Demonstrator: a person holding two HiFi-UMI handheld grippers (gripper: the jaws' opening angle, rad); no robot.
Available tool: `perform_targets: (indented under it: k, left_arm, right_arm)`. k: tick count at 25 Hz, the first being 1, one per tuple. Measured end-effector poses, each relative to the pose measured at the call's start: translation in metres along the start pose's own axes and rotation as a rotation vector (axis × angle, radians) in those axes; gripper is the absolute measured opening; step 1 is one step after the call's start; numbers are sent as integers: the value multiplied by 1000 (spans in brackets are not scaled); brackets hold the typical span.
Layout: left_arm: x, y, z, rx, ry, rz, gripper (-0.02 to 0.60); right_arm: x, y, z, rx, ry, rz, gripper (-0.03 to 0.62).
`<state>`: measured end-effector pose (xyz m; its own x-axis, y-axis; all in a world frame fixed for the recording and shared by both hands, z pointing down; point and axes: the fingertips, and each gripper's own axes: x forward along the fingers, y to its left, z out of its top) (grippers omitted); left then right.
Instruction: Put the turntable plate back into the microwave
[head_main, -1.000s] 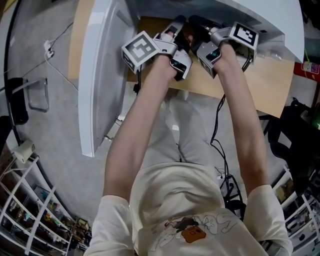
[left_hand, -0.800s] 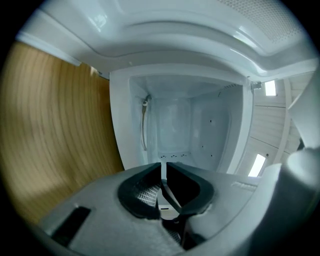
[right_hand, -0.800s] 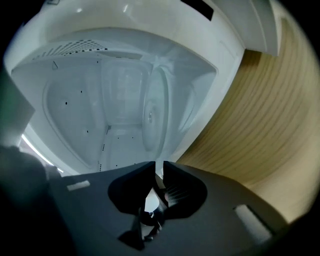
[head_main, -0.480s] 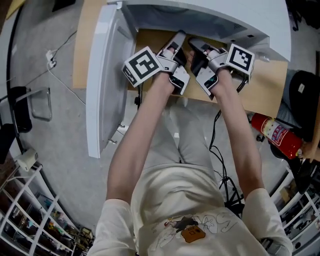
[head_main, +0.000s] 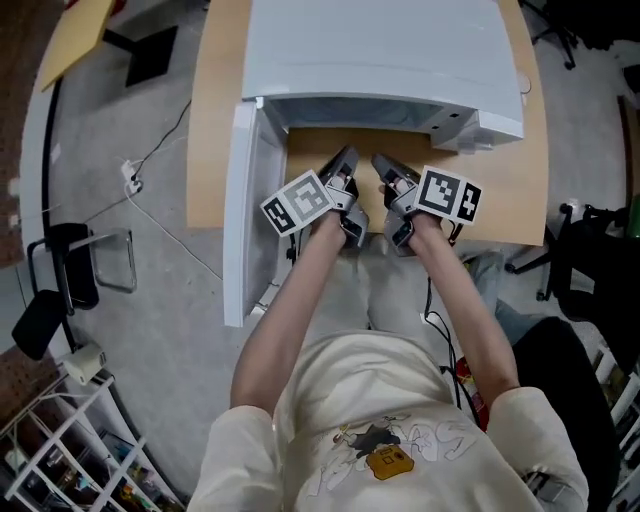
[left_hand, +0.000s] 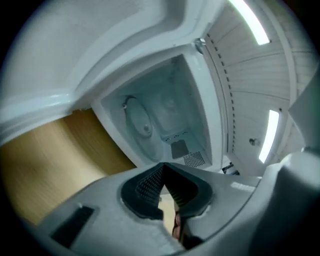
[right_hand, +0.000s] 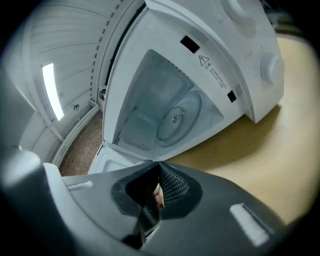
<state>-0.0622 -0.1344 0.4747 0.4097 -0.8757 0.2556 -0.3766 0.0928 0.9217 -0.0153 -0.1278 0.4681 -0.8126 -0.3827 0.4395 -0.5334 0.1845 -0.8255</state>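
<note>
The white microwave (head_main: 380, 50) stands on a wooden table (head_main: 515, 195) with its door (head_main: 240, 215) swung open to the left. The round glass turntable plate (left_hand: 138, 119) lies flat on the cavity floor; the right gripper view also shows the plate (right_hand: 179, 118) there. My left gripper (head_main: 347, 158) and right gripper (head_main: 381, 161) hover side by side just outside the cavity mouth, over the table's front strip. The left gripper (left_hand: 163, 165) is shut with nothing between its pads. The right gripper (right_hand: 159, 164) is shut too, and empty.
The microwave's control panel with knobs (right_hand: 266, 68) is to the right of the cavity. On the floor to the left are a black chair (head_main: 65, 275), a cable (head_main: 150, 175) and a wire rack (head_main: 60, 440).
Both grippers have drawn back out of the microwave cavity towards me and risen a little. The head view now takes in the whole microwave top.
</note>
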Motion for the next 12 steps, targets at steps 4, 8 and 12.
perform_targets:
  k: [4,8,12]
  left_arm:
    - [31,35,14,-166,-53,1,24]
    - [58,51,29,-281,-98,12,63]
    - [76,61,36,-311,-103,36,35]
  right_arm:
    - [7,-4,-6,65,2,40,8]
    - [14,-10,-3,100,-7,40,8]
    - [11,-16,0,146,-38,40,8]
